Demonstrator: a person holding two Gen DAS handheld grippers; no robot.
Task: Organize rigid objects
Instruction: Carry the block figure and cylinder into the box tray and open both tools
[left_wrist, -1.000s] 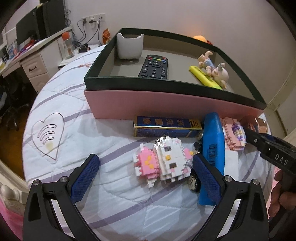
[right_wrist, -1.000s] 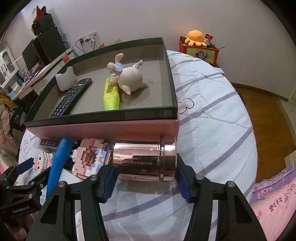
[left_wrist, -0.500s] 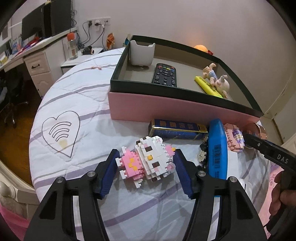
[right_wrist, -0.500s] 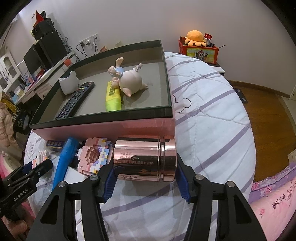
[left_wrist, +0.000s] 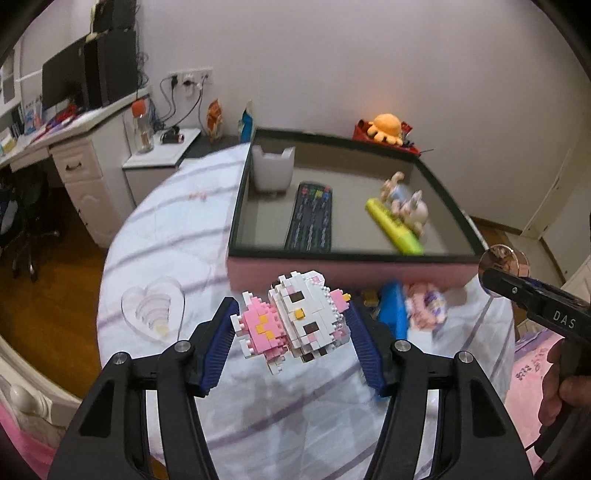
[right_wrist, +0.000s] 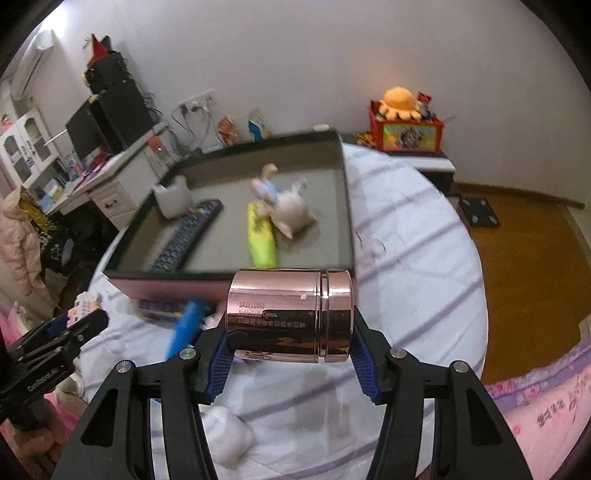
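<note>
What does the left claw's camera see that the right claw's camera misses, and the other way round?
Only the left view shows the pink-and-white brick cat up close, clamped in the left claw, and the heart print on the bedspread.

Only the right view shows the rose-gold jar's label, gripped in the right claw, and a white lump below it.

Both show the tray holding the remote, yellow marker and doll.

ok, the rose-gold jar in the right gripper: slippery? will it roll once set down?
Likely slick: the rose-gold jar has a mirror-glossy shell, and the right gripper pinches only its flat ends. It lies sideways, so it will probably roll if released that way in the tray. Standing it upright looks safer.
</note>
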